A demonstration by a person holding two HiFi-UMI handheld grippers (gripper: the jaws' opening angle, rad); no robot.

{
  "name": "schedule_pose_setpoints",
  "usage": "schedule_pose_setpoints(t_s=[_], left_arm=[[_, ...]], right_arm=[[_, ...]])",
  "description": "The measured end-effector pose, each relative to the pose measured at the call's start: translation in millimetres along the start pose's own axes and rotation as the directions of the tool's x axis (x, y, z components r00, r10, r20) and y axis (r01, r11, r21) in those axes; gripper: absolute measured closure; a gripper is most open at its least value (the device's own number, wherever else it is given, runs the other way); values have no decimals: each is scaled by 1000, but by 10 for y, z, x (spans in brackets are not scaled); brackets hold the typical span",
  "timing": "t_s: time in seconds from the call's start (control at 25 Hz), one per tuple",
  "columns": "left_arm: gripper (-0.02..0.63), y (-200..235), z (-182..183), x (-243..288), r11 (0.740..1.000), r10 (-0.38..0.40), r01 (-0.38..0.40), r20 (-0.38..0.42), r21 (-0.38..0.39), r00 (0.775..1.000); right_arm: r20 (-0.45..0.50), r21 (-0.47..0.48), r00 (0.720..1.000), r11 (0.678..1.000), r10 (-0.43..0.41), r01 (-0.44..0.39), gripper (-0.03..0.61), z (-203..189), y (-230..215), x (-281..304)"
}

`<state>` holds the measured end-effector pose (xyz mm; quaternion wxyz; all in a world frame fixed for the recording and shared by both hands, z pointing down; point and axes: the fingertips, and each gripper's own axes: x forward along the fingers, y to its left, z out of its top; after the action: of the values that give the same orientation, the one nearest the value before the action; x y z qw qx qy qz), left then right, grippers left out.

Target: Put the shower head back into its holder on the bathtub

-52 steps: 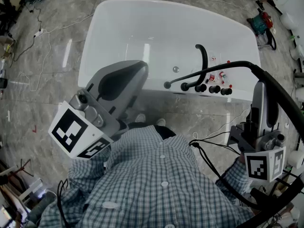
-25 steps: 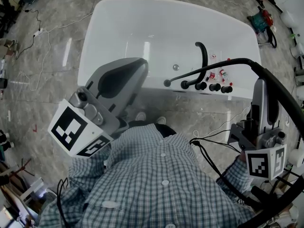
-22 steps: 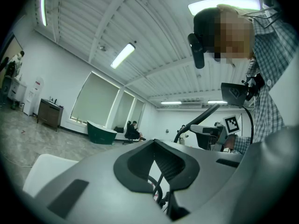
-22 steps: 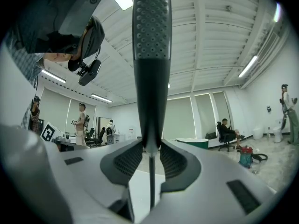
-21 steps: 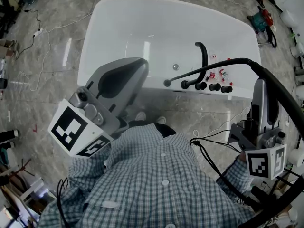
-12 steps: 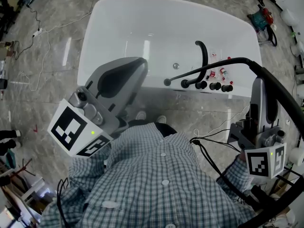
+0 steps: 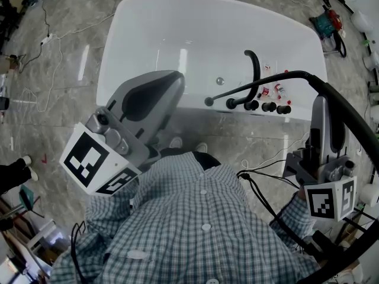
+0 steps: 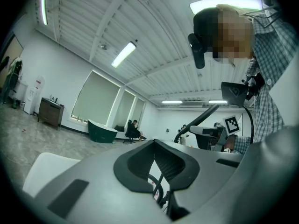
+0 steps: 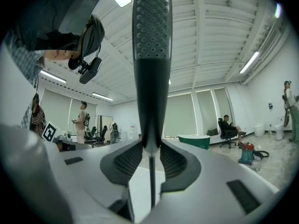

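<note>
In the right gripper view the long black shower head [image 9: 152,55] stands upright, dotted face toward the camera, and my right gripper [image 9: 150,148] is shut on its lower neck. In the head view the right gripper [image 7: 323,102] is at the right, with the black hose [image 7: 260,86] arcing from the near rim of the white bathtub [image 7: 136,34] past it. A curved black spout [image 7: 253,70] and black knobs [image 7: 260,106] sit on that rim; I cannot tell which fitting is the holder. My left gripper [image 7: 174,81] [image 8: 156,143] hangs over the tub's near left, shut and empty.
Small bottles [image 7: 276,92] stand on the rim by the knobs. Cables [image 7: 53,40] trail over the marble floor at left, and a red-and-green tool [image 7: 325,27] lies at the top right. A person's feet [image 7: 15,173] show at the left edge. My checked shirt fills the bottom.
Both grippers have stayed almost still, the right one still shut on the shower head. A person's feet have come into view at the floor's left edge.
</note>
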<state>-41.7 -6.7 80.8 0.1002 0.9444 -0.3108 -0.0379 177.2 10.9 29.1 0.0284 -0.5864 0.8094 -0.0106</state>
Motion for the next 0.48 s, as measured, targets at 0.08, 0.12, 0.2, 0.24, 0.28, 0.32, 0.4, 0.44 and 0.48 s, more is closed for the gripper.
schedule_pose_setpoints(t_s=[0.08,0.12,0.2,0.24,0.28,0.32,0.4,0.44,0.48], left_arm=[[604,-1,-4,-5,1000,0,0,-2,-1,1000],[604,-2,-6,-8,1000,1,-1,-3,-2,1000],[604,-5,-15,-4,1000,1,-1,-7,-4,1000],[604,-6,-23,5,1000,1,-1,-8,-4,1000],[604,-6,-31,17,1000,1,-1,-9,-5,1000],[604,-6,-37,29,1000,1,-1,-10,-6,1000],[604,-1,-43,43,1000,0,0,-11,-8,1000],[604,3,-44,44,1000,-1,1,-13,-10,1000],[604,6,-44,41,1000,-2,2,-15,-12,1000]], right_arm=[[-3,2,1000,1000,0,0,460,-13,1,-2],[-5,3,1000,1000,0,0,460,-18,4,-3],[-9,7,1000,1000,2,-2,460,-34,3,0],[-12,9,1000,1000,3,-3,460,-46,-5,3],[-14,10,1000,1000,4,-3,460,-60,-17,7],[-16,12,1000,1000,4,-4,460,-73,-27,12],[-21,14,1000,1000,5,-5,460,-92,-33,26],[-25,15,1000,1000,5,-5,460,-100,-29,32],[-28,20,1000,1000,7,-6,460,-110,-23,33]])
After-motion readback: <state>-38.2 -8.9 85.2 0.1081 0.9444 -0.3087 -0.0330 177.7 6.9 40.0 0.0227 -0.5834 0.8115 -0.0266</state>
